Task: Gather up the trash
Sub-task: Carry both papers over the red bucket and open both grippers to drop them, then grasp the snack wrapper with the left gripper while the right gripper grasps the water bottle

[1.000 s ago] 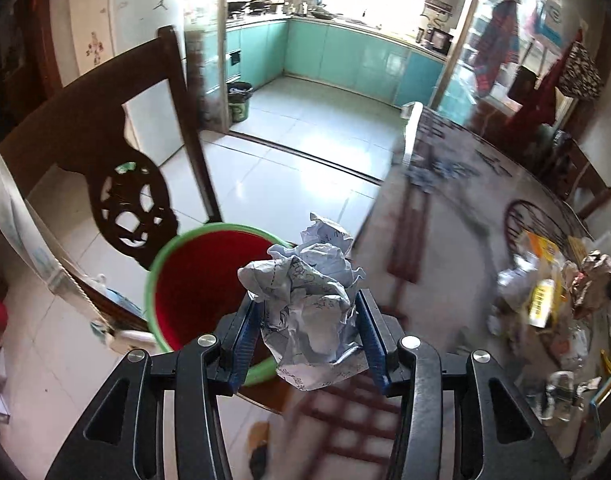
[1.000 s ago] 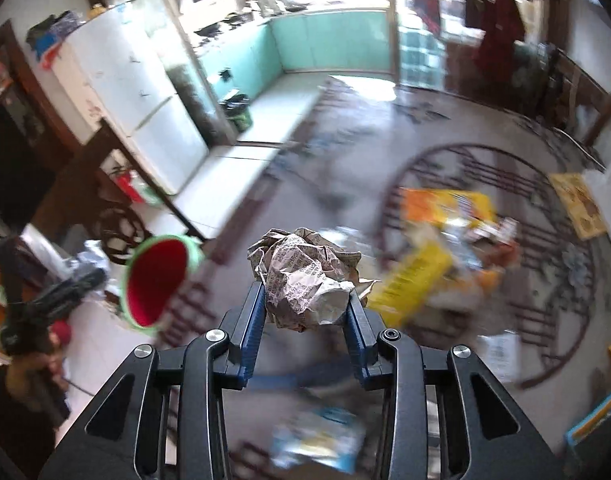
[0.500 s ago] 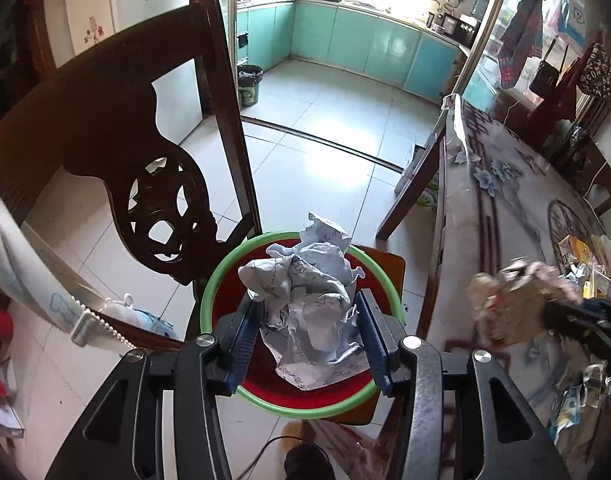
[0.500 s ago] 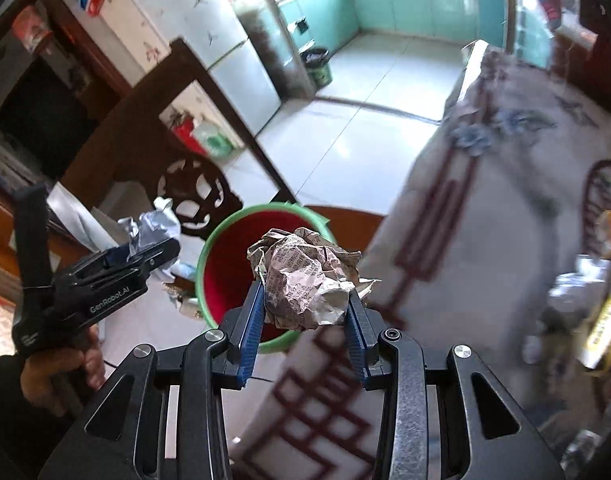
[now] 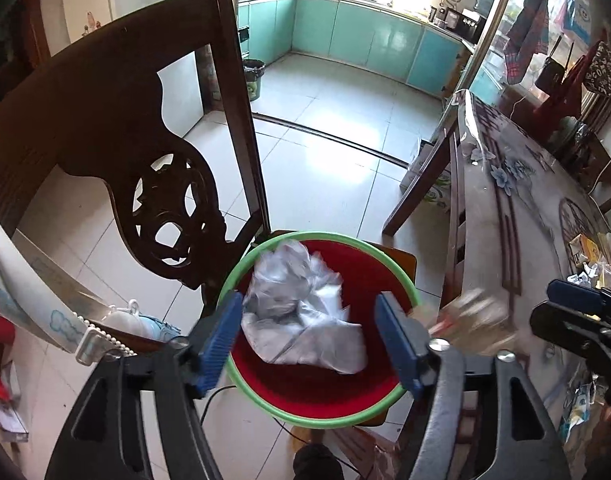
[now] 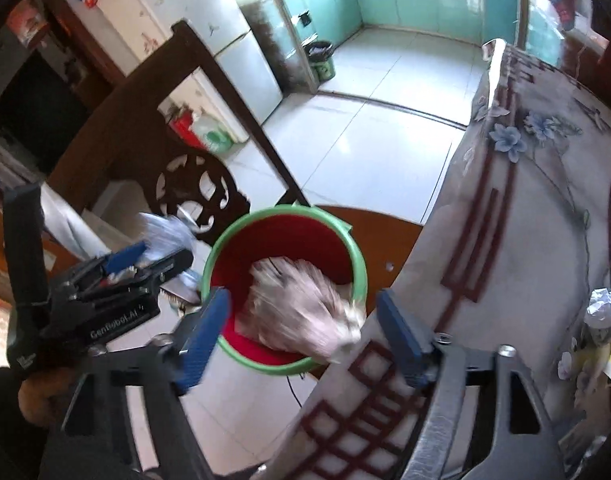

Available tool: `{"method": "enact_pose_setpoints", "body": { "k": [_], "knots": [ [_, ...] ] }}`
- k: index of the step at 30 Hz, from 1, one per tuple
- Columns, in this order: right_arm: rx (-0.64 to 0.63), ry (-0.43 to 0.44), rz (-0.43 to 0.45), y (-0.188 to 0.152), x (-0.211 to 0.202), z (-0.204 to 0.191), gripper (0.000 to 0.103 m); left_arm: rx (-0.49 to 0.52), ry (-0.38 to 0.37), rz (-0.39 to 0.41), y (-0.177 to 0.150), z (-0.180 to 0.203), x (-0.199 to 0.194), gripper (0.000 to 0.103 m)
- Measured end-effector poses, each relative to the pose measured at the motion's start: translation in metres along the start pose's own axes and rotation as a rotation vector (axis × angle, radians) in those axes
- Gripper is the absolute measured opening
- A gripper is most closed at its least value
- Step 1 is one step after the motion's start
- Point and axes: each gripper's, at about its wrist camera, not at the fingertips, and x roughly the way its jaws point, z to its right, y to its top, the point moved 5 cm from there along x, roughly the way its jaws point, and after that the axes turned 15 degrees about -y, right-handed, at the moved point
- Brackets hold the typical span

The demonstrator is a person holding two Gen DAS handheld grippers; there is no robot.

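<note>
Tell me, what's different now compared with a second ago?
Both grippers swung from the table to above the red bucket and are opening. The left gripper has released its white paper wad; the right gripper has released its newspaper ball. Bucket, chair and table stayed put.

"GenRobot.AI" on left hand-held gripper (image 6: 143,266)

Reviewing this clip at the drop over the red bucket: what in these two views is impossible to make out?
- Print on the white paper ball, left wrist view: motion blur.
- The brownish paper ball, right wrist view: smeared; whether it clears the bucket rim is unclear.
- Bucket bottom, both views: covered by the falling paper.
- Litter on the table, right edge of both views: cut off, too small.
- Left tool and right tool: jaws opening, paper between them, pads clear of it.
</note>
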Motion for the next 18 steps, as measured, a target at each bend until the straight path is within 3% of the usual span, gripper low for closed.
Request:
{"method": "enact_pose_setpoints", "body": {
  "k": [10,18],
  "knots": [
    [0.054,-0.077,0.029,-0.015,-0.029,0.030,0.078,0.049,-0.076,-0.008,-0.005,0.036,0.000,0.072],
    [0.126,-0.179,0.062,-0.044,-0.069,0.097,0.081,0.133,-0.129,-0.005,-0.010,0.102,-0.003,0.072]
  ]
}}
